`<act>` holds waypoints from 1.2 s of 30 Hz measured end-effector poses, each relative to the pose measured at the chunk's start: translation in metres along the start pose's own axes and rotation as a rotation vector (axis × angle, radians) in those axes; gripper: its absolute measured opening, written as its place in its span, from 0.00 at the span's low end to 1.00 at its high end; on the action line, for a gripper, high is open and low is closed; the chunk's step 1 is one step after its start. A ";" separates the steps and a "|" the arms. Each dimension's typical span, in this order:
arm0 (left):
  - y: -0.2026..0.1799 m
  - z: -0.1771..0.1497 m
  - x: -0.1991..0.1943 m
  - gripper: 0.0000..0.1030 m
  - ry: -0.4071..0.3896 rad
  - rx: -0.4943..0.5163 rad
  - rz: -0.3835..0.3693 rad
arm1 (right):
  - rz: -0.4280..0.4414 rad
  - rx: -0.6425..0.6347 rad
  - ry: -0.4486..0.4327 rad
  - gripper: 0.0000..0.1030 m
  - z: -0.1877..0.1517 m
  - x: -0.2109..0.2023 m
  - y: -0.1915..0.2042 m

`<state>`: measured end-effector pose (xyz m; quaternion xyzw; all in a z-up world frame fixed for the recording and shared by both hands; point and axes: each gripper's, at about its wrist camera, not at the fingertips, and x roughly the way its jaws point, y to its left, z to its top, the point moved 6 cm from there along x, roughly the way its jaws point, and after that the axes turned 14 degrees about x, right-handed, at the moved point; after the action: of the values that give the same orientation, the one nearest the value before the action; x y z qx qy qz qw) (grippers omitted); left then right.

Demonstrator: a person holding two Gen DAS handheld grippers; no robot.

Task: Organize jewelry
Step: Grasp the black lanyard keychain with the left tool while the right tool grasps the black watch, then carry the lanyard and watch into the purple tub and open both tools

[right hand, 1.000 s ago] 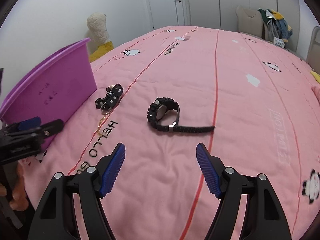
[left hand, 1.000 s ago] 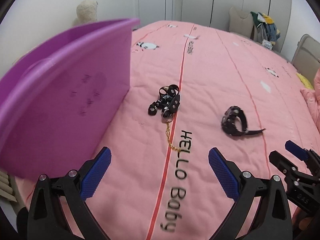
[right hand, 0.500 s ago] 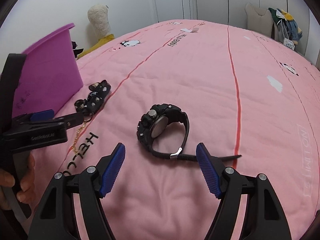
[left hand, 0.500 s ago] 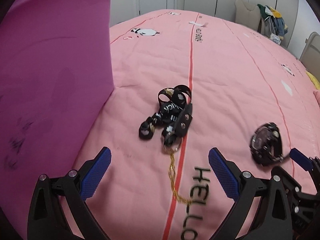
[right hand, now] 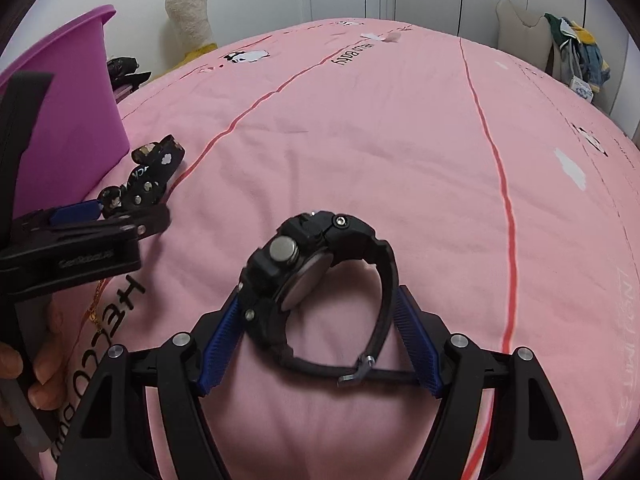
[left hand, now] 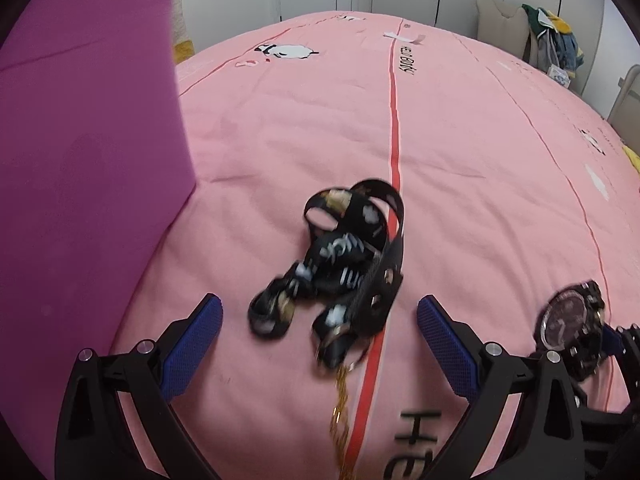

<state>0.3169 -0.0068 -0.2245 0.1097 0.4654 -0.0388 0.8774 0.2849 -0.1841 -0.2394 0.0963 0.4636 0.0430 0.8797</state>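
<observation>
Left tool: your left tool (left hand: 318, 330) has come down and in over the last second; its blue pads stand wide apart with nothing pressed between them.
Strap bundle: the black printed fabric strap bundle with metal rivets and a ring (left hand: 340, 276) lies on the pink quilted bed cover (left hand: 460, 140), now just ahead of your left tool's pads and roughly centred between them, where a second ago it sat well up the bed.
Gold chain: the thin gold chain (left hand: 340, 404) trails from the bundle's ring towards you, along the red stripe.
Right tool: your right tool (right hand: 320, 344) has dropped too; its pads are spread wide, one on each side of the watch, and I can't tell if either touches yet.
Watch: the chunky black plastic wristwatch (right hand: 316, 280) stands on its edge on the bed cover, loop upright, loose strap end lying flat towards the right pad.
Bin: the purple plastic bin (right hand: 68, 120) stands to the left, close beside the strap bundle.
Meaning: both approaches look nearly finished, and you're lined up for two grasps at once; nothing is lifted or sorted yet.
</observation>
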 end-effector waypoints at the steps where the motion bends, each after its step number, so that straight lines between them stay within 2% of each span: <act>1: -0.001 0.003 0.004 0.93 0.002 0.006 0.004 | 0.003 0.001 0.003 0.68 0.001 0.002 0.000; 5: -0.006 0.008 0.009 0.93 0.002 0.022 0.022 | 0.011 -0.006 0.001 0.64 -0.001 0.002 0.000; 7: -0.007 0.007 0.008 0.83 -0.010 0.030 0.023 | 0.010 -0.011 0.003 0.64 -0.001 0.001 0.001; 9: -0.009 0.005 0.001 0.57 -0.023 0.040 0.023 | 0.013 -0.008 0.007 0.63 -0.002 -0.002 0.001; 10: -0.009 0.004 0.000 0.51 -0.024 0.042 0.017 | 0.015 -0.005 0.009 0.63 -0.002 -0.003 0.000; 12: -0.010 0.000 -0.005 0.24 -0.025 0.043 -0.005 | 0.019 0.006 0.009 0.63 -0.005 -0.006 0.000; 13: -0.010 -0.002 -0.008 0.19 -0.023 0.043 -0.014 | 0.022 0.009 0.009 0.62 -0.006 -0.008 0.000; 19: -0.011 -0.021 -0.031 0.17 -0.015 0.000 -0.089 | 0.070 0.086 0.023 0.62 -0.018 -0.024 -0.005; 22: -0.015 -0.036 -0.055 0.17 -0.019 -0.005 -0.132 | 0.095 0.131 0.027 0.62 -0.030 -0.038 -0.008; 29: -0.027 -0.064 -0.113 0.17 -0.048 0.030 -0.167 | 0.092 0.175 0.031 0.62 -0.065 -0.081 -0.012; 36: -0.029 -0.078 -0.177 0.17 -0.117 0.069 -0.182 | 0.110 0.205 -0.025 0.62 -0.079 -0.139 -0.004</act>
<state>0.1491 -0.0236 -0.1257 0.0945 0.4196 -0.1405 0.8918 0.1413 -0.2007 -0.1714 0.2116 0.4485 0.0421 0.8674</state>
